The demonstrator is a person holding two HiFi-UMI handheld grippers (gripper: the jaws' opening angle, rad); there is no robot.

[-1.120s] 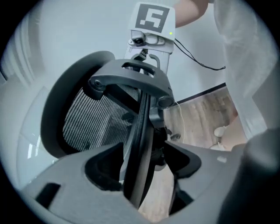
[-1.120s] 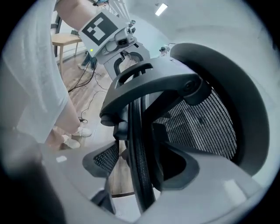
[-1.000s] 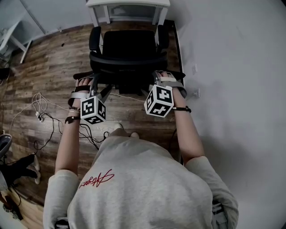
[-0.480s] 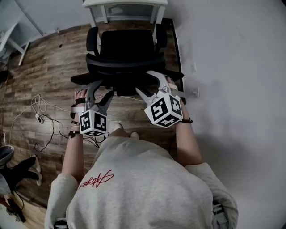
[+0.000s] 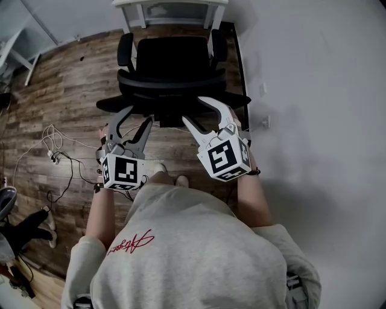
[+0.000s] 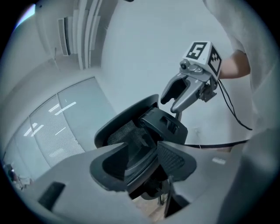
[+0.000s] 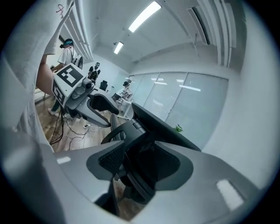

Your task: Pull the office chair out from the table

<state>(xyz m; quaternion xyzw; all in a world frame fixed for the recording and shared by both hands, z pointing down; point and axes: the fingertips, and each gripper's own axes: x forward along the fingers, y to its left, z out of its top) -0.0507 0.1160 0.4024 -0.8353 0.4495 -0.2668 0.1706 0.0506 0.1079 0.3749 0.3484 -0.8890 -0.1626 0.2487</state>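
Head view: the office chair sits upper centre on the wooden floor, its black back turned toward me and its seat facing the white table at the top edge. My left gripper hovers just below the backrest. Its jaws have just been closing a little, yet they stand spread with nothing pinched; in the left gripper view the chair shows only beyond the gap. The right gripper is the same: jaws just closing, spread, gripping nothing, with the chair ahead of them. Loose cables lie at left.
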